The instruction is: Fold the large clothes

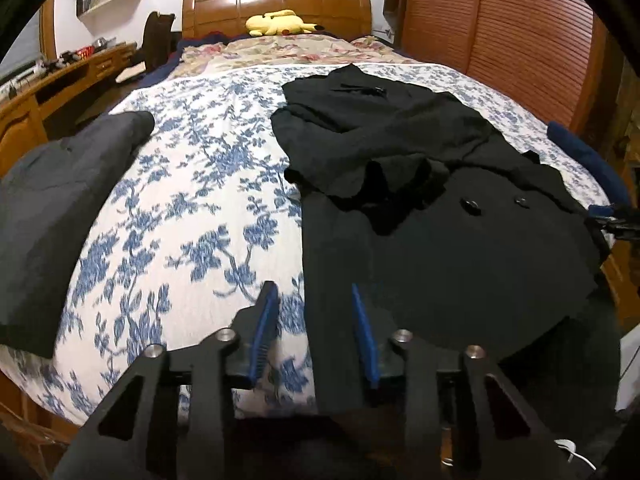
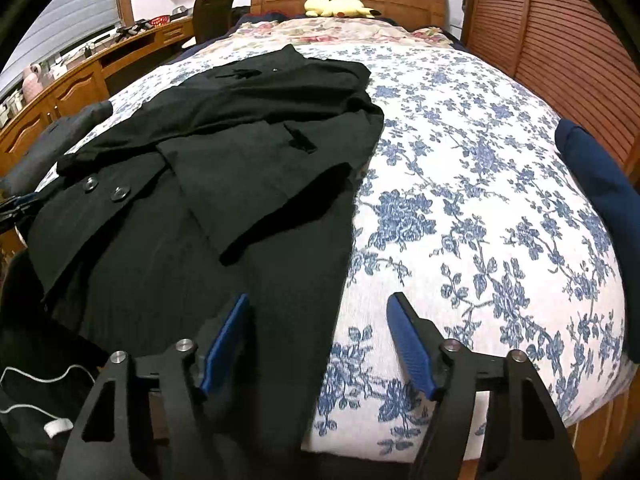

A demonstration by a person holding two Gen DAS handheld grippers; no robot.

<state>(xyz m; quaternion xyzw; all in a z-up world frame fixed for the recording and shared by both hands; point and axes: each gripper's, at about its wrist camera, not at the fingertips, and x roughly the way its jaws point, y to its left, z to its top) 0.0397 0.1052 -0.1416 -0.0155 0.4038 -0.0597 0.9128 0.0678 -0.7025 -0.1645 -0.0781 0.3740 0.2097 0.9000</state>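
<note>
A black coat [image 1: 440,216] lies spread on the bed [image 1: 192,208], its hem hanging over the foot edge and its collar end toward the headboard [image 1: 276,4]; it occupies the half of the bed nearer the louvred wardrobe doors [image 1: 500,40] in the left wrist view, and the same coat [image 2: 200,184] fills the left half of the right wrist view; its upper part is bunched and folded over itself, with 2 dark buttons [image 1: 470,204] showing on the front panel.

The left gripper [image 1: 316,316] hovers over the foot edge of the bed, its jaws standing at a narrow gap; the coat's left edge runs between the 2 blue pads [image 1: 266,320], but the pads do not visibly press on the cloth.

The right gripper [image 2: 320,344] hovers over the foot edge too, jaws wide; the coat's right edge and bare bedspread lie between its pads [image 2: 412,348], with nothing clamped.

A grey folded garment [image 1: 52,208] sits at the bed's left edge, well apart from the coat; a dark blue cloth [image 2: 600,200] lies at the right edge; a yellow plush toy [image 1: 280,22] rests against the headboard; a wooden desk [image 2: 80,80] runs along the wall beside the bed.
</note>
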